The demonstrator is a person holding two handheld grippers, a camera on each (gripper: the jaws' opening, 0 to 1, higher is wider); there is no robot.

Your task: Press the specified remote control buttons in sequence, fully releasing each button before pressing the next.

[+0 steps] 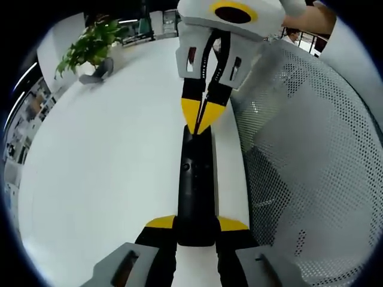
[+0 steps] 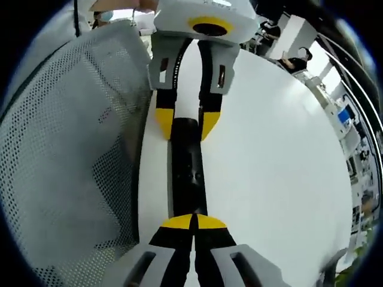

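A long black remote [image 1: 196, 191] lies along the white table [image 1: 108, 179], next to a mesh wall. My left gripper [image 1: 196, 224] is shut on its near end, one yellow tip on each side. My right gripper [image 1: 200, 116] comes in from the far side, shut, its joined yellow tips resting on the remote's far end. In the right gripper view the right gripper [image 2: 192, 222] sits shut over the near end of the remote [image 2: 187, 173]. The left gripper [image 2: 187, 124] clamps the other end. The small buttons are hard to make out.
A white perforated mesh wall [image 1: 311, 155] rises close beside the remote, seen on the other side as mesh wall [image 2: 66, 149]. A potted green plant [image 1: 90, 48] stands at the table's far edge. Open white tabletop [image 2: 275, 155] spreads away from the mesh.
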